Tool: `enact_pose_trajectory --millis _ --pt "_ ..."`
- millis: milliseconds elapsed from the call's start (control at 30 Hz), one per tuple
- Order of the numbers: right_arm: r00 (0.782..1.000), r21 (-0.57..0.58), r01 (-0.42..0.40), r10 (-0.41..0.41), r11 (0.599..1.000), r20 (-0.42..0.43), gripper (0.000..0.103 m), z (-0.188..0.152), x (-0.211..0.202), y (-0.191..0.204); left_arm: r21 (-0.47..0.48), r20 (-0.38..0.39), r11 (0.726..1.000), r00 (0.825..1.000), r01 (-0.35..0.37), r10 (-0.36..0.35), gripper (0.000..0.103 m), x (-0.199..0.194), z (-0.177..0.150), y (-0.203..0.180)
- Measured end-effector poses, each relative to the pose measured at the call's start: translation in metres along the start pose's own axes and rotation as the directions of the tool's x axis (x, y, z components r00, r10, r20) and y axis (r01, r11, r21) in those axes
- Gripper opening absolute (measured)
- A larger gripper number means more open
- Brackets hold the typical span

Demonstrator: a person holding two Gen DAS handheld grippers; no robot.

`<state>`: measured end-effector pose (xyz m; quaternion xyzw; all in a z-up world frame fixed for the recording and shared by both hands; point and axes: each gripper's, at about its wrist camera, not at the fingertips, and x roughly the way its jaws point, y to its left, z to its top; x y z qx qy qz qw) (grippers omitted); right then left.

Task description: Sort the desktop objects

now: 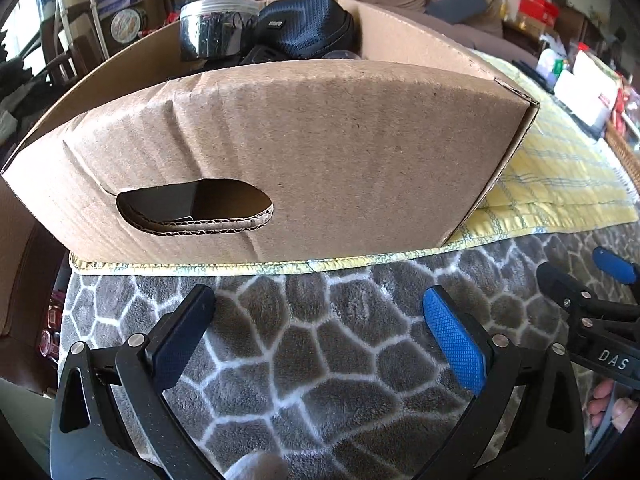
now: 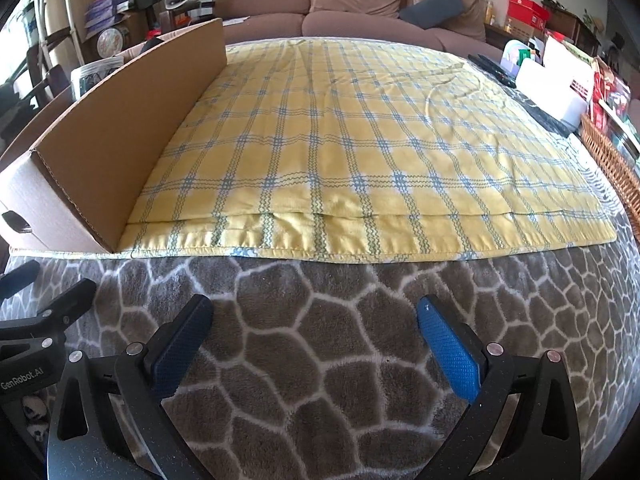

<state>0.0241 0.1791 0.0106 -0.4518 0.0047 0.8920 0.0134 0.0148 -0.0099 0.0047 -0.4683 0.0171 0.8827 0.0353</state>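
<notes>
Brown cardboard box [image 1: 304,152] holding dark items sits at tabletop's left edge, directly ahead of left gripper [image 1: 320,340]; both grippers' fingers spread, empty.

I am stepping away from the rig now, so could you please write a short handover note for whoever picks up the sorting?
Left gripper: jaws open, empty, above the grey patterned blanket, facing the cardboard box.
Right gripper: jaws open, empty, facing the yellow checked cloth.
Box stands on the cloth's left part; inside are a clear jar, a dark blue pouch and other dark items hard to identify.
Done: the cloth shows no loose objects.
Left: apparently nothing on the cloth; check outside these views before stopping.
</notes>
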Motion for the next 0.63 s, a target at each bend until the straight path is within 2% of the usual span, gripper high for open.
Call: enact_pose_trajectory --millis 633 --pt "1.000 0.000 0.000 0.000 1.000 0.000 0.103 -0.0001 0.0005 -0.0001 -0.001 0.000 1.000 1.000 0.001 -0.001 0.103 0.0007 -0.0002 0.0001"
